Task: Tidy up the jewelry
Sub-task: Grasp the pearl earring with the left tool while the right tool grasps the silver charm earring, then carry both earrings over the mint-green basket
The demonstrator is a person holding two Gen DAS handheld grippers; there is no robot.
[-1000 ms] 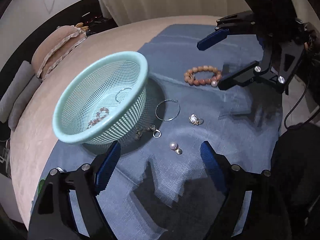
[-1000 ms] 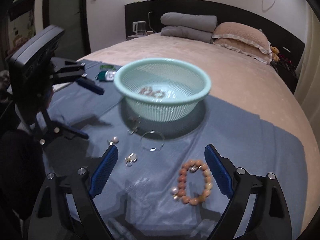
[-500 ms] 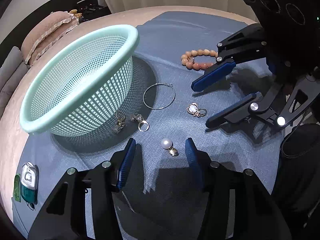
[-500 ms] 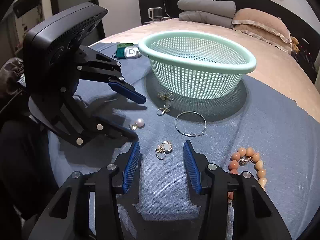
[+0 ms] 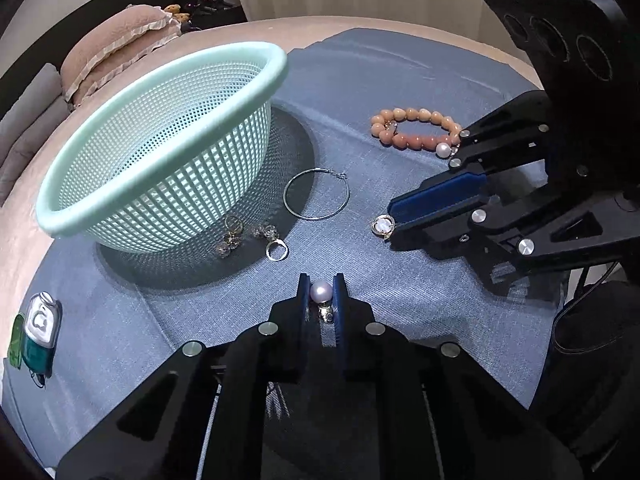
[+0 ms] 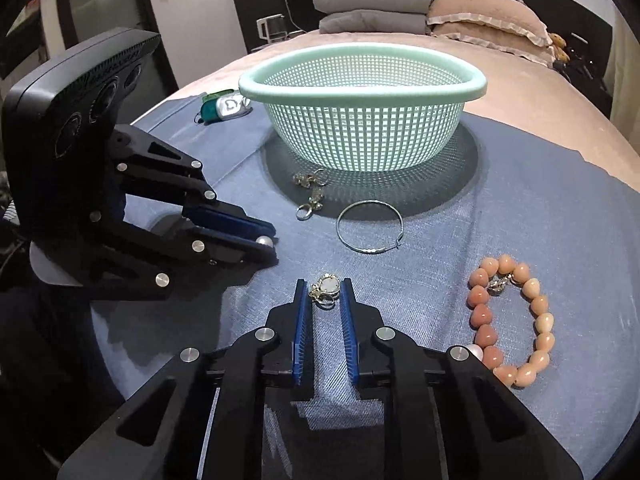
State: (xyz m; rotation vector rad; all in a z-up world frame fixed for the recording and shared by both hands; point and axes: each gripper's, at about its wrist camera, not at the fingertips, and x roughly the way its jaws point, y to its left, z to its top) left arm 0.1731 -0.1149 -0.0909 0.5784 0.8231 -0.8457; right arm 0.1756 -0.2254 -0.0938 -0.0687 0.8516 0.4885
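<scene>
A mint mesh basket (image 5: pixel 240 64) (image 6: pixel 476 84) stands on a blue cloth (image 5: pixel 400 72) on the bed. My left gripper (image 5: pixel 321 292) is shut on a pearl earring (image 5: pixel 321 291) low on the cloth; it also shows in the right wrist view (image 6: pixel 266 242). My right gripper (image 6: pixel 325 290) is shut on a shell earring (image 6: pixel 326 288), which shows in the left wrist view (image 5: pixel 383 226) too. A silver hoop (image 5: pixel 316 194) (image 6: pixel 369 226), gold earrings (image 5: pixel 252 236) (image 6: pixel 310 190) and a peach bead bracelet (image 5: pixel 416 132) (image 6: pixel 512 316) lie loose.
A small green and silver case (image 5: pixel 38 336) (image 6: pixel 224 106) lies at the cloth's far edge. Pillows (image 6: pixel 484 16) and folded grey blankets (image 6: pixel 372 6) sit at the bed's head. The two grippers are close together beside the basket.
Both grippers lowered to the cloth and closed: the left one on the pearl earring, the right one on the shell earring. The rest of the jewelry has not moved.
</scene>
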